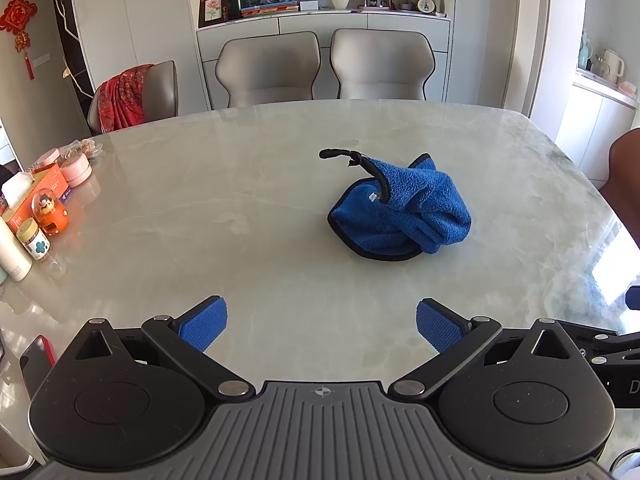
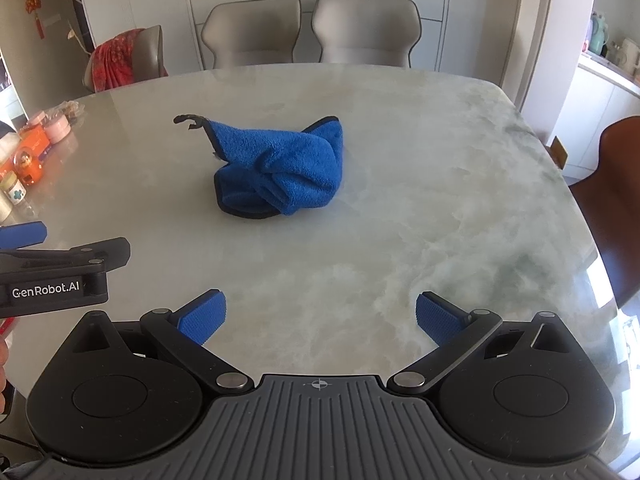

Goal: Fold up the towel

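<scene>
"GenRobot.AI" in white letters, plain to read on the black body of the left gripper [image 2: 24, 236] as it pokes in at nine o'clock of the right wrist view. No other writing can be read; the orange box [image 1: 40, 196] on the table [image 1: 240, 200] carries print too small to make out.

Now the towel [image 1: 400, 210]: blue, dark-edged, crumpled in a heap on the pale marble table, with a black loop [image 1: 340, 154] sticking up and out from its top at eleven o'clock. In the left wrist view the heap sits at about one o'clock from the left gripper [image 1: 322, 326], well ahead of the fingertips and apart from them. From the right gripper [image 2: 320, 320] the towel [image 2: 280, 172] lies at roughly eleven o'clock, again well ahead, nothing touching it.

Both sets of jaws stand wide apart, blue pads [image 1: 204, 326] facing inward, nothing between them but bare table.

Over at nine o'clock in the left view, along the table edge: a pink round tin [image 1: 78, 170], a small orange toy [image 1: 50, 214], a jar with a green clover on it [image 1: 34, 238]. Two grey chairs [image 1: 268, 68] stand at twelve o'clock beyond the table, a red cloth [image 1: 122, 96] draped over a third chair at ten o'clock, and a red knot ornament [image 1: 18, 16] hangs on the wall.
</scene>
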Available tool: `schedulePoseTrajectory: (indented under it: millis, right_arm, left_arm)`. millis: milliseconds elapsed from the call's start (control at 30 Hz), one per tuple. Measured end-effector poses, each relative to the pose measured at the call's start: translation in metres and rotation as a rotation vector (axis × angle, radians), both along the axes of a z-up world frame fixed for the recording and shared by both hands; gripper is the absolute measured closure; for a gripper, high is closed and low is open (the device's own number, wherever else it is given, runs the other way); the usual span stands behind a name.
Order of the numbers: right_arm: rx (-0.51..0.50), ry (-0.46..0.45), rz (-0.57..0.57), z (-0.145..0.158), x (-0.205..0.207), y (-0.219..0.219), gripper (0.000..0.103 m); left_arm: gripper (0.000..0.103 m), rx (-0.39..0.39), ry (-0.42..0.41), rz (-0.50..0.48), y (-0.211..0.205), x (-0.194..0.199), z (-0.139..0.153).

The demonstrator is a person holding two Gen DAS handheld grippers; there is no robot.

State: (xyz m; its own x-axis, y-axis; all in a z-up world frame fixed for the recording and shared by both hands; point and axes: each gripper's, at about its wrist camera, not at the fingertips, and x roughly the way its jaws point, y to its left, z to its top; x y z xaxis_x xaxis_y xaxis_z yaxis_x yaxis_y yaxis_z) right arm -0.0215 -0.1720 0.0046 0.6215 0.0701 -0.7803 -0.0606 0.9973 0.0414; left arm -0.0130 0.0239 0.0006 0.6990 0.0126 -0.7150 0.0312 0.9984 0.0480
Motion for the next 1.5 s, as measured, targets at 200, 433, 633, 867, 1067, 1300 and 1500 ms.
schedulePoseTrajectory:
  millis: [200, 433, 633, 867, 1067, 1300, 1500]
  right_arm:
    - [0.005, 0.006, 0.005, 0.000, 0.001, 0.000, 0.001]
    - [0.024, 0.010, 0.020, -0.002, 0.004, -0.002, 0.001]
    - [0.020, 0.020, 0.027, -0.004, 0.008, -0.002, 0.001]
    - [0.027, 0.038, 0.018, -0.008, 0.017, -0.005, 0.001]
    - [0.040, 0.056, 0.014, -0.012, 0.025, -0.010, 0.001]
    - [0.029, 0.062, 0.014, -0.014, 0.033, -0.010, 0.001]
    - [0.009, 0.074, 0.011, -0.016, 0.043, -0.010, 0.000]
  left_arm:
    - [0.000, 0.003, 0.006, -0.005, 0.001, 0.000, 0.000]
    - [0.000, 0.010, 0.011, -0.014, 0.003, 0.003, -0.002]
    - [0.000, 0.013, 0.017, -0.019, 0.005, 0.010, -0.003]
    - [0.000, 0.015, 0.029, -0.023, -0.002, 0.019, -0.006]
    - [0.000, 0.022, 0.048, -0.029, -0.007, 0.029, -0.010]
    - [0.000, 0.027, 0.058, -0.032, -0.010, 0.037, -0.013]
    - [0.000, 0.030, 0.073, -0.031, -0.011, 0.046, -0.016]
